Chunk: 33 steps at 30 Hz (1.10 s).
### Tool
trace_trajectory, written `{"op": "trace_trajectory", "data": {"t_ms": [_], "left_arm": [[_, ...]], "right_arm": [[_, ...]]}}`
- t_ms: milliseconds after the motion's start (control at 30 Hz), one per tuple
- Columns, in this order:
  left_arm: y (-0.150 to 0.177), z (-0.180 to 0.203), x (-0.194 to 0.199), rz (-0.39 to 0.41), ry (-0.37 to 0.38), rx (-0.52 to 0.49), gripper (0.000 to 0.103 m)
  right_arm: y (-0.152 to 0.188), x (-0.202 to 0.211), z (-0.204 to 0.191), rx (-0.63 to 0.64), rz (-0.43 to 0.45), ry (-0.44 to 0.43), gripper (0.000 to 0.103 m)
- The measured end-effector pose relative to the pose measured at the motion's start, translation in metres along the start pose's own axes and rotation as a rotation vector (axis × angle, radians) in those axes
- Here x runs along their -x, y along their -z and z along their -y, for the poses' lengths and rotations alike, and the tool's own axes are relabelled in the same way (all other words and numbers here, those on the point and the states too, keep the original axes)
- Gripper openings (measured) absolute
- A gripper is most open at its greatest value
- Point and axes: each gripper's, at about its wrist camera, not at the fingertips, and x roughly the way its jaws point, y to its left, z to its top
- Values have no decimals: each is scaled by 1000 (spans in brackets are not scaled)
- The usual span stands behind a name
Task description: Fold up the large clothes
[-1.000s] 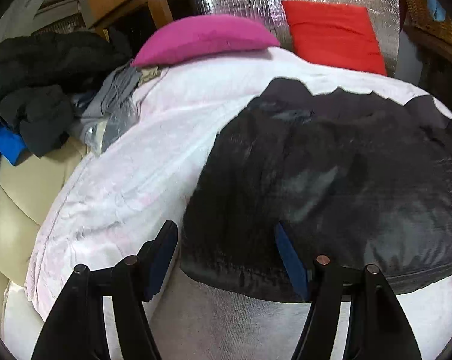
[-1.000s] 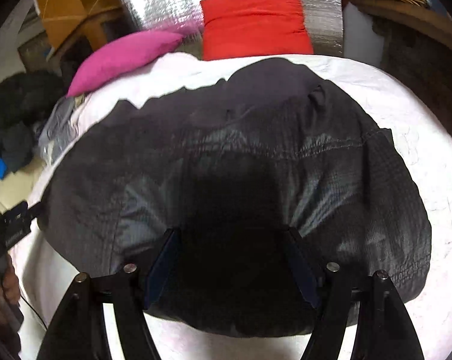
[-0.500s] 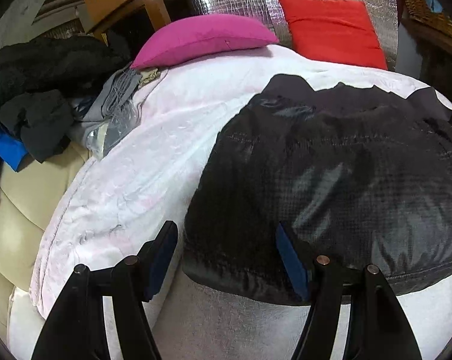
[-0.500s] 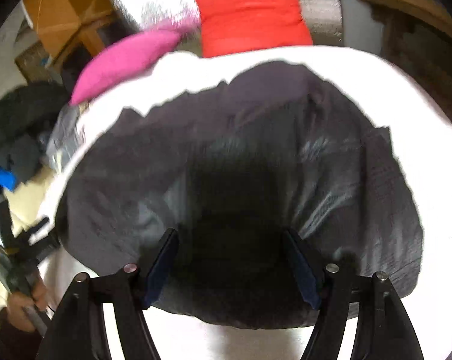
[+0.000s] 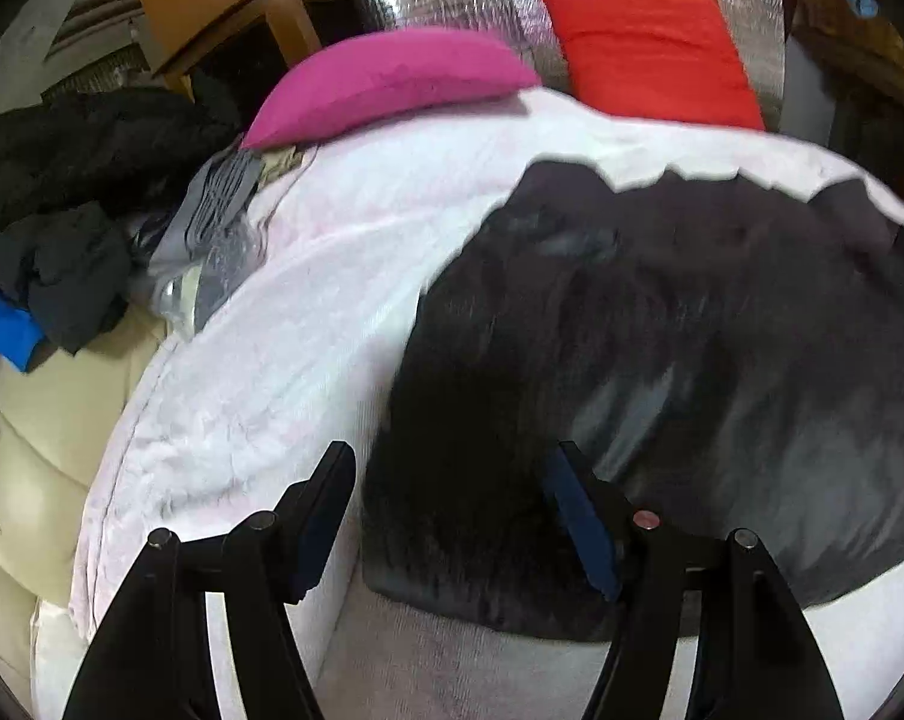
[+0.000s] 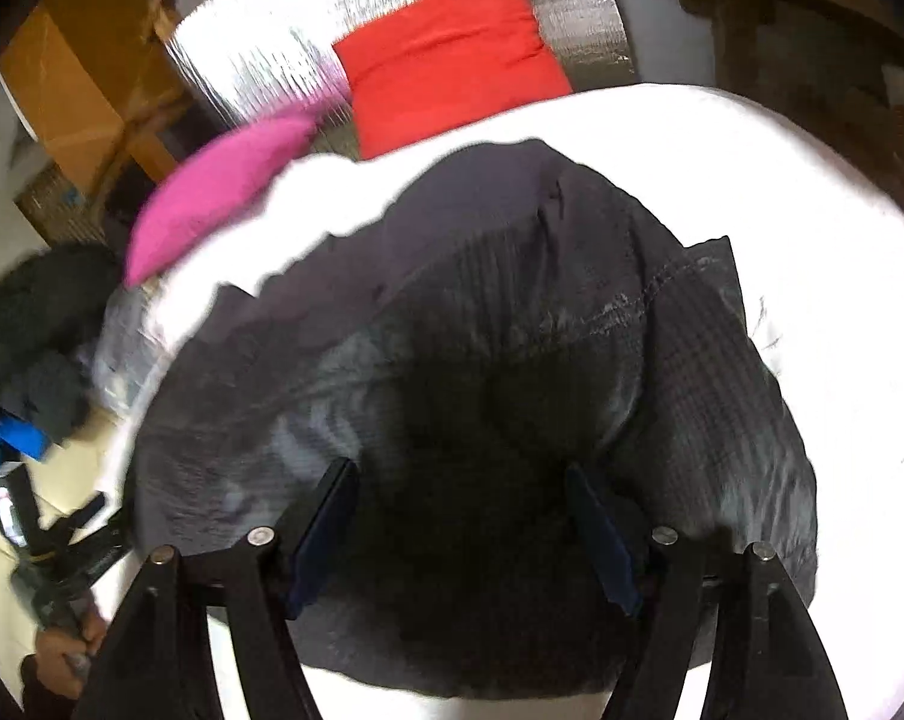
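Your left gripper point(image 5: 452, 516) and right gripper point(image 6: 460, 525) both stand open, clamping nothing, above the near edge of the black jacket point(image 6: 511, 360), which lies folded on the white blanket point(image 5: 308, 324), filling the centre of the right view.

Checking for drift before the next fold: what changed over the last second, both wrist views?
The right gripper rolled, so its view now tilts, and shifted sideways over the black garment. The left gripper barely moved. Nothing was taken hold of or let go: both grippers kept their jaws apart, unchanged. The garment stayed flat on the white cover; the pink pillow and red pillow stayed put.
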Motion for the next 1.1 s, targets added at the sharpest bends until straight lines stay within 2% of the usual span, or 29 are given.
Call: {"op": "trace_trajectory", "data": {"t_ms": [100, 167, 267, 300, 367, 500, 567, 633, 700, 767, 833, 900, 1033, 1100], "left_arm": [[-30, 13, 6, 30, -8, -33, 68], [-51, 30, 2, 29, 23, -72, 68], [-79, 53, -17, -41, 76, -90, 68], [-90, 63, -30, -87, 103, -83, 68], [-105, 74, -51, -148, 123, -49, 68], [-128, 93, -83, -214, 159, 14, 65], [-132, 106, -99, -250, 177, -9, 48], [-130, 120, -114, -290, 174, -36, 40], [-125, 136, -123, -280, 130, -84, 34], [-123, 147, -124, -253, 129, -119, 5], [-121, 159, -122, -215, 102, -157, 0], [-122, 167, -127, -189, 62, -179, 0], [-129, 173, -134, -190, 34, -151, 0], [-127, 170, -127, -175, 48, -135, 0]], "right_arm": [[8, -4, 15, -50, 11, -48, 74], [13, -5, 19, -53, 24, -73, 74], [19, -3, 15, -4, 35, -68, 74], [21, -3, 14, 15, 39, -71, 74], [24, -5, 14, 35, 42, -90, 74], [26, -2, 21, 34, 41, -134, 74], [27, -2, 24, 33, 38, -149, 74], [26, -2, 25, 31, 36, -158, 74], [27, -1, 27, 31, 37, -165, 74], [27, -1, 28, 27, 42, -175, 74], [28, -1, 29, 27, 46, -179, 74], [29, -1, 29, 34, 50, -176, 74], [28, -3, 27, 34, 53, -169, 74], [29, -3, 26, 35, 53, -164, 74]]}}
